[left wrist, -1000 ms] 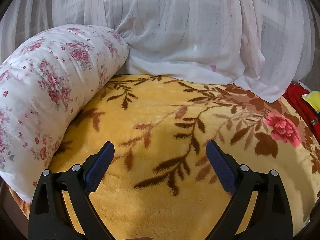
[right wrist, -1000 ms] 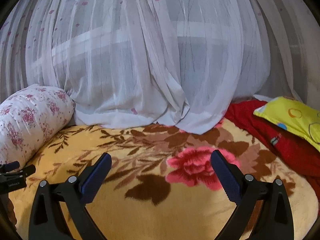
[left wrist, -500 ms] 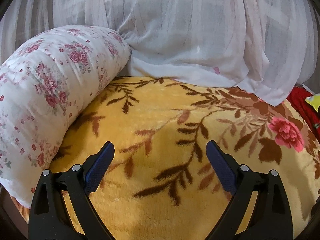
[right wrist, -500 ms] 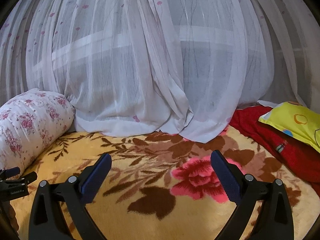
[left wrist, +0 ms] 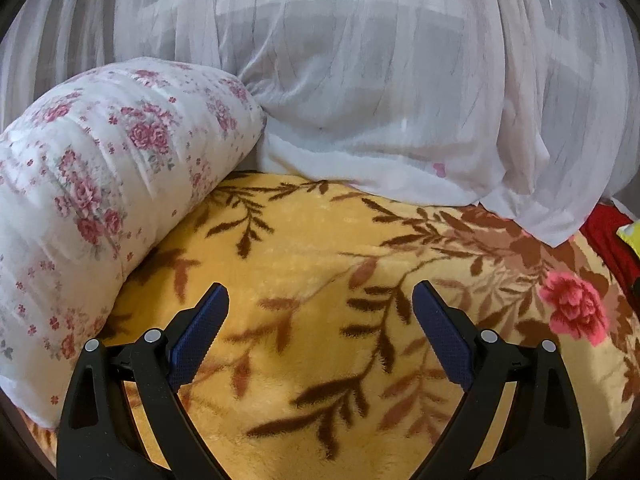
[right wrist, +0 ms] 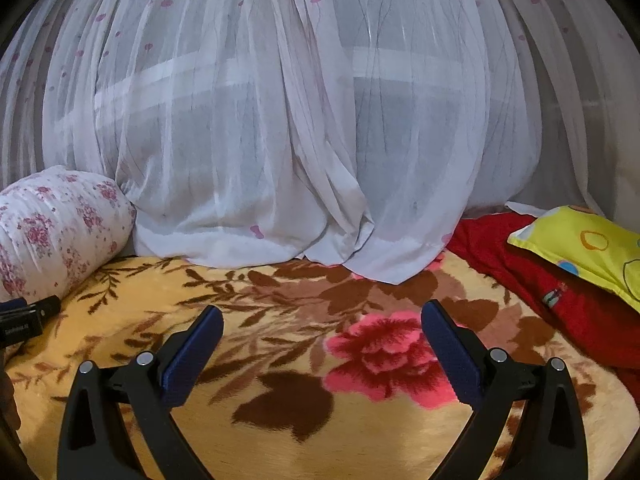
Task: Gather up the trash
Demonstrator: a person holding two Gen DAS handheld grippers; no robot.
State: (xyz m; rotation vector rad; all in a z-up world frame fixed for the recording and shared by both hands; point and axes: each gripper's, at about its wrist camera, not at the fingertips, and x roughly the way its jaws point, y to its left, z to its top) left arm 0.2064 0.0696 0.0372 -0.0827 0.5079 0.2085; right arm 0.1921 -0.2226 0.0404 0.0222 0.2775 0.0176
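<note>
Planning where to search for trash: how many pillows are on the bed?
2: a floral bolster at the left by the curtain, and a yellow pillow at the right on red cloth. Others may be out of frame.

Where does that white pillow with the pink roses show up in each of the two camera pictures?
Left wrist: the pillow fills the left side, lying on the yellow blanket beside the left finger.
Right wrist: the pillow is small, at the far left edge, below the curtain.
Shared landmark: the pink flower on the blanket, far right in the left view, centre in the right.
</note>
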